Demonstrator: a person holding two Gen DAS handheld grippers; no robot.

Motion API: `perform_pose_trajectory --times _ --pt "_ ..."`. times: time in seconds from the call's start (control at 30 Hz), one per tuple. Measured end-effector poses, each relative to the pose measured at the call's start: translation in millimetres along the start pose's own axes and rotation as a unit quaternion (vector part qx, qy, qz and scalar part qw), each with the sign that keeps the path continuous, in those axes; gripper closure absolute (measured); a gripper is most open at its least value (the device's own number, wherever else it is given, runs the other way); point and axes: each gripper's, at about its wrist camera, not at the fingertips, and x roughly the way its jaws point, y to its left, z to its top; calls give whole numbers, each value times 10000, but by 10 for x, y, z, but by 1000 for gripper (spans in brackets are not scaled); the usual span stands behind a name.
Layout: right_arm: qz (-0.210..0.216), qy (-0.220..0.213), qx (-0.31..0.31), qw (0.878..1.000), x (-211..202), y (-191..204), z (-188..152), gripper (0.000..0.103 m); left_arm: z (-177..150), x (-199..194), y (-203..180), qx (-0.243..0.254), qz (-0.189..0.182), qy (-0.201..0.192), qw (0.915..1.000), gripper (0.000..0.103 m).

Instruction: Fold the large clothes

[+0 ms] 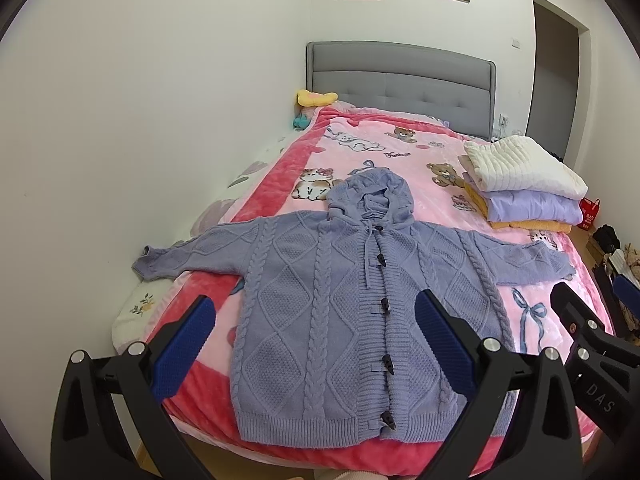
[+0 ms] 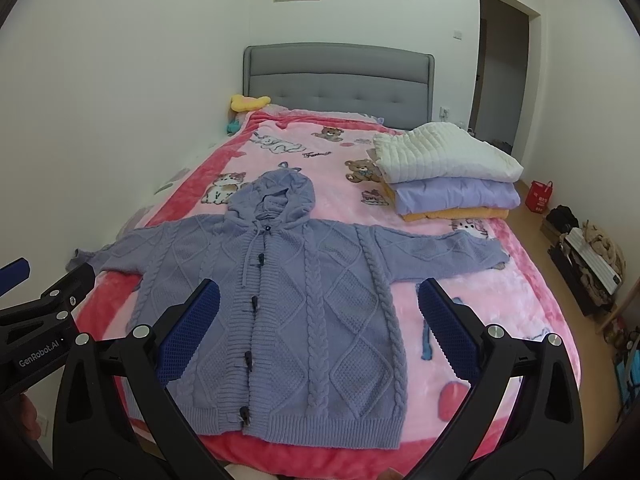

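Blanket (image 1: 420,160) in pink covers the bed, and a purple hooded cable-knit cardigan (image 1: 320,300) lies flat on it, sleeves spread. Left gripper (image 1: 316,344) hovers wide open above its hem, holding nothing; right gripper (image 2: 320,332) likewise, empty. Folded clothes (image 2: 448,172) are stacked far right.

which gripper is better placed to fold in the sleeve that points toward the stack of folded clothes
Right. The right gripper hangs open over the cardigan's half nearer that sleeve and the folded stack. The left gripper hovers open toward the wall-side half, so it would have to cross the garment.
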Motion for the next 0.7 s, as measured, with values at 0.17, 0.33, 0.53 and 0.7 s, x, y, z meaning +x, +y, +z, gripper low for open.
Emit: perform_pose_trajectory --times 0.17,0.33,0.53,0.7 --pt "11 -11 7 10000 2 -10 4 8 4 11 -48 61 -15 -15 10000 5" --pt "-56 -130 23 9999 50 -54 -23 8 41 60 -89 55 -35 -32 10000 5" --pt "-314 -416 -249 9983 312 -169 -127 8 93 256 -311 268 50 -228 9994 5" --pt "-315 -220 214 9990 849 -515 -136 8 138 804 -621 375 -271 -8 9989 5"
